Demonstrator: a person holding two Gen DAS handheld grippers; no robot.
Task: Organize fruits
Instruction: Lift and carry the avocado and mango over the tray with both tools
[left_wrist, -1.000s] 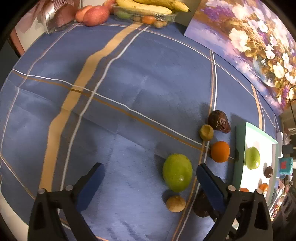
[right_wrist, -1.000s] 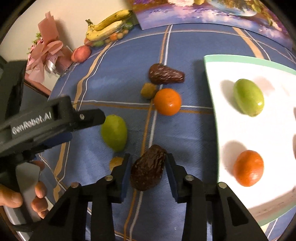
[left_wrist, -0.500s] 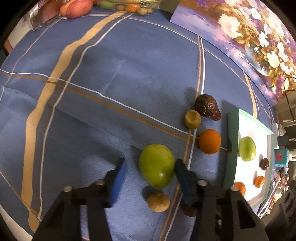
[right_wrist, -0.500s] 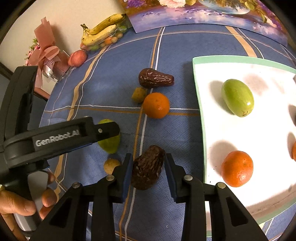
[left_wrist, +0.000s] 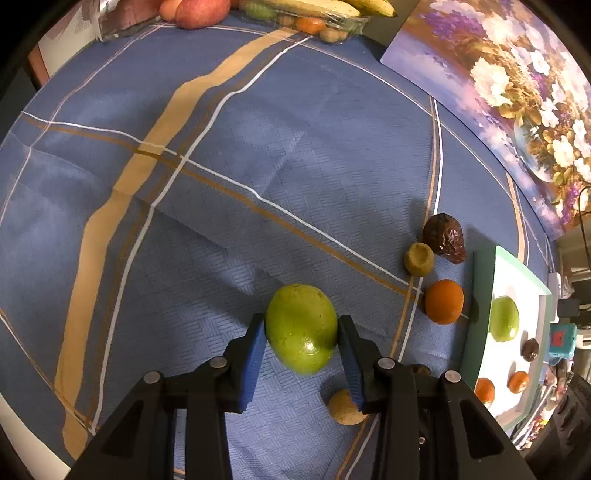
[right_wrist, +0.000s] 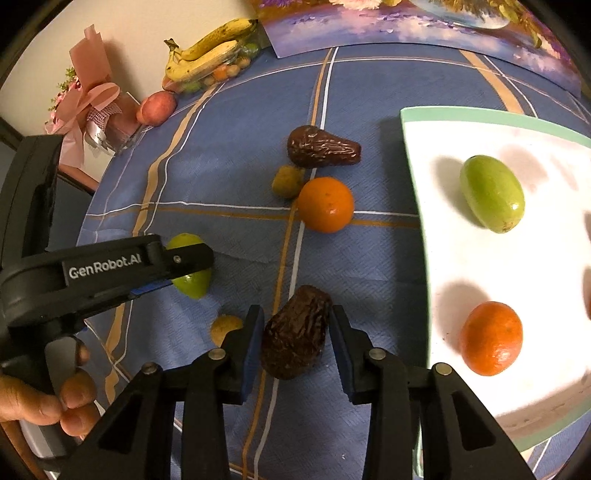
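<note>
My left gripper (left_wrist: 301, 334) is shut on a green fruit (left_wrist: 301, 334) on the blue cloth; it also shows in the right wrist view (right_wrist: 190, 275). My right gripper (right_wrist: 295, 334) is shut on a dark wrinkled fruit (right_wrist: 295, 334). A white tray with a green rim (right_wrist: 424, 236) at the right holds a green fruit (right_wrist: 491, 192) and an orange (right_wrist: 491, 338). Loose on the cloth lie another dark fruit (right_wrist: 321, 147), an orange (right_wrist: 325, 205) and two small yellow-brown fruits (right_wrist: 288, 181) (right_wrist: 225, 326).
At the table's far edge are bananas on a clear pack of small fruit (right_wrist: 210, 51), a red apple (right_wrist: 157, 107) and a pink wrapped bouquet (right_wrist: 88, 107). A flower painting (left_wrist: 517, 96) lies at the back right. The tray also shows in the left wrist view (left_wrist: 476, 295).
My left gripper moved forward around the green fruit and closed on it. My right gripper stayed shut on the dark fruit and shifted slightly.
</note>
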